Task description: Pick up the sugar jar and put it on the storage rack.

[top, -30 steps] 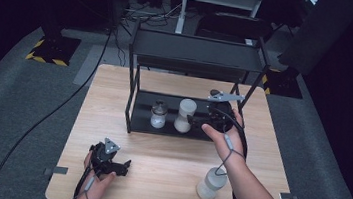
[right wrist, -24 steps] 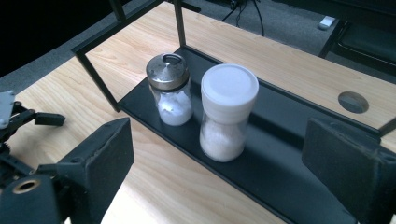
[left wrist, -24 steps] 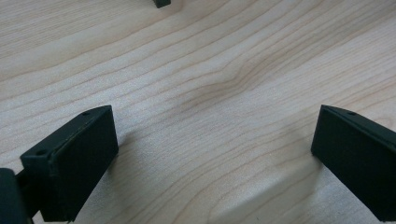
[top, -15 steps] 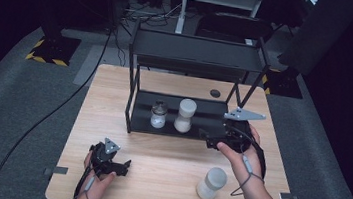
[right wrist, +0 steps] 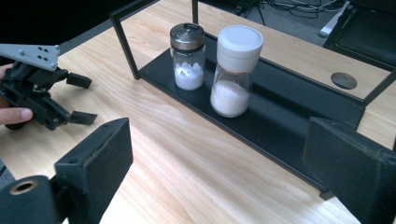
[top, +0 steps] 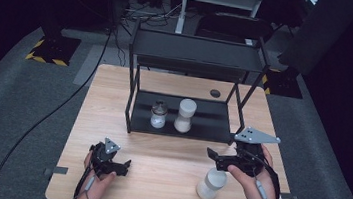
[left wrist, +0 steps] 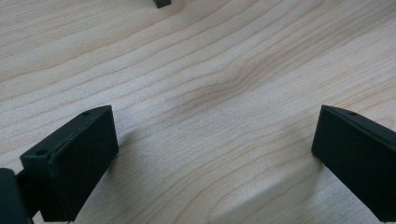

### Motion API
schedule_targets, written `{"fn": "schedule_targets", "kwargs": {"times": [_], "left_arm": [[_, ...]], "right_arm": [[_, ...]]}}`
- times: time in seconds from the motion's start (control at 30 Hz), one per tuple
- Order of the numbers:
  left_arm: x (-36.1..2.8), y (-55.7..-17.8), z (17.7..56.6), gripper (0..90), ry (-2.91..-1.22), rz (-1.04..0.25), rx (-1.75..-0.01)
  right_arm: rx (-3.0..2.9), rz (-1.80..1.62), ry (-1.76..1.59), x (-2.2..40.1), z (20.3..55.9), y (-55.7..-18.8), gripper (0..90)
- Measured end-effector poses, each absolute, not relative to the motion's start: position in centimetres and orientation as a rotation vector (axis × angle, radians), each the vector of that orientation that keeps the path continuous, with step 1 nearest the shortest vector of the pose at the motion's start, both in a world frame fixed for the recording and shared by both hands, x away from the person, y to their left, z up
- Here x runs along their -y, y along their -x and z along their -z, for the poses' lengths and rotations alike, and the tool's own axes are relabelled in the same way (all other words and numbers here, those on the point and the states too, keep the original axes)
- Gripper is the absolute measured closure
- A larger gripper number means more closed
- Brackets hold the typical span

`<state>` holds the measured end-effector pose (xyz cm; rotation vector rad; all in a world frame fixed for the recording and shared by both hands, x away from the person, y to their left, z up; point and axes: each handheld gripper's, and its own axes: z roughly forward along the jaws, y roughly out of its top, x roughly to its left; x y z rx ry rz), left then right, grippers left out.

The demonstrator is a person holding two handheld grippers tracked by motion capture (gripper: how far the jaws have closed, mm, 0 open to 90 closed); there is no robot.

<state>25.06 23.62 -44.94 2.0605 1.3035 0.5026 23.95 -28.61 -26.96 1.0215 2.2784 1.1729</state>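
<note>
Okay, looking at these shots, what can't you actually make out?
- White jar near the right claw: contents and any label are too small in the high view.
- Shaker with the metal cap: any label is out of sight in the right gripper view.
- Dark round spot on the table: hole or disc, too small.

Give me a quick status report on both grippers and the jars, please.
Left gripper open, empty, on the table. Right gripper open, empty, above loose jar. Two jars on rack shelf. Nothing in the way.

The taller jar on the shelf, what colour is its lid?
White. The taller jar wears a plain white lid, clearest in the right gripper view.
</note>
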Motion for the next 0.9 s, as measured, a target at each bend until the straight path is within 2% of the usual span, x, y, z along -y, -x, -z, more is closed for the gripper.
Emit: {"fn": "schedule_targets", "kwargs": {"times": [0.43,0.9], "left_arm": [[-23.6,-25.1,44.9,0.0,-2.061,-0.503,-1.303],[-23.6,-25.1,44.9,0.0,-2.061,-0.503,-1.304]], "right_arm": [[-2.285,-1.203,-1.028,30.4,28.2,-21.1,7.3],[-2.295,-1.239,-0.986,31.1,31.2,-19.2,5.9]]}}
